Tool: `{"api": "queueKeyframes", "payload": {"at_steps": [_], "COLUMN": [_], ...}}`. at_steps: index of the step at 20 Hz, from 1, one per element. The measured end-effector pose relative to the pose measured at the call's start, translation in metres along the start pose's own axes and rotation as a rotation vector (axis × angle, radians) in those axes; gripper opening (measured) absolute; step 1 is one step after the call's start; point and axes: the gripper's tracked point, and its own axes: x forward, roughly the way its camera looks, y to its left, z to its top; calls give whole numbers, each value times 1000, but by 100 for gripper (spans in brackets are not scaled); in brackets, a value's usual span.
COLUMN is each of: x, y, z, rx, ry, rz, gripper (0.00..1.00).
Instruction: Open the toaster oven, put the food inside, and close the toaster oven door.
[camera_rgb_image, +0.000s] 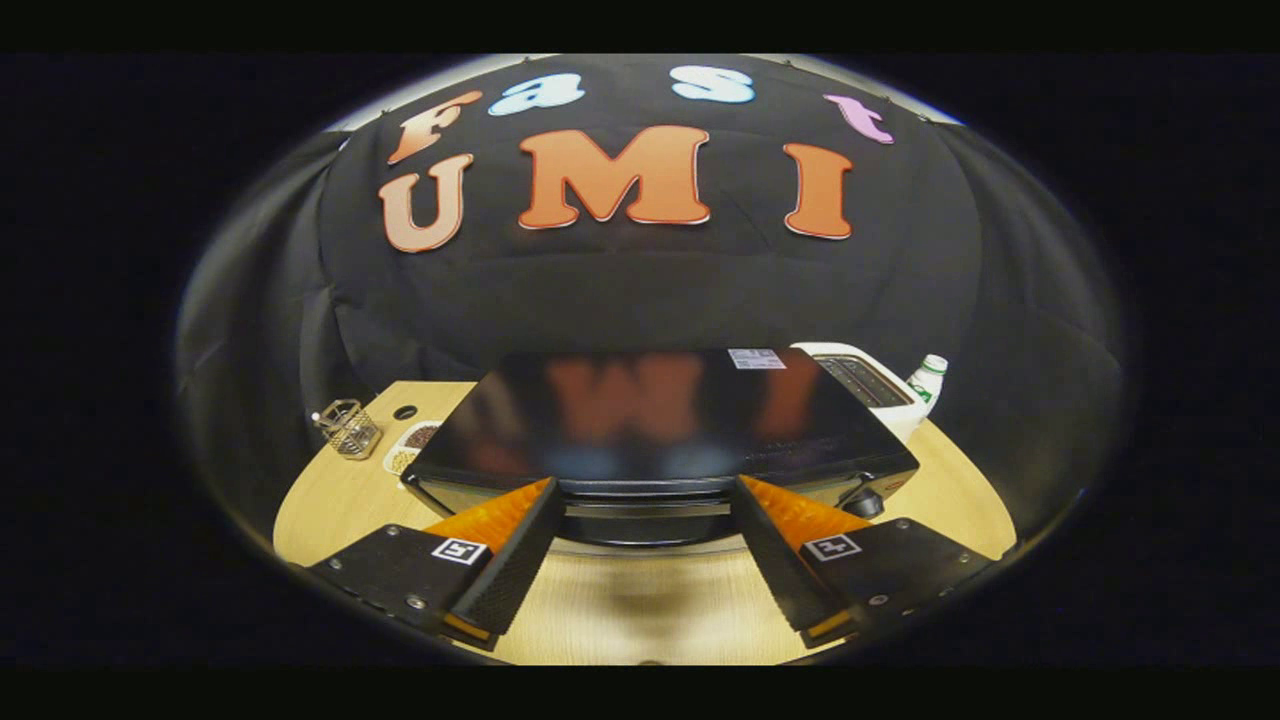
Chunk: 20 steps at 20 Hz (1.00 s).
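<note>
A black toaster oven (660, 415) with a glossy top stands on the wooden table (960, 500), just ahead of my fingers. Its door handle (645, 488) runs across the front edge, between my two fingertips. The door looks closed. My gripper (645, 492) is open, one finger (510, 545) on each side of the handle, with nothing pressed between them. A small dish with brown food (412, 447) lies on the table to the left of the oven.
A small wire basket (350, 428) stands at the table's back left, near a round hole (405, 411) in the tabletop. Behind the oven on the right are a white pop-up toaster (870, 385) and a white bottle with a green cap (928, 380). A control knob (866, 500) sits on the oven's right front.
</note>
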Motion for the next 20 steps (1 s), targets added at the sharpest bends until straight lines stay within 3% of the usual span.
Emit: {"api": "queueKeyframes", "payload": {"at_steps": [6,20], "x": [-31,-79], "y": [-1,-4], "z": [-24,-138], "rx": [12,17], "ry": [27,194], "rz": [0,1], "gripper": [100,99]}}
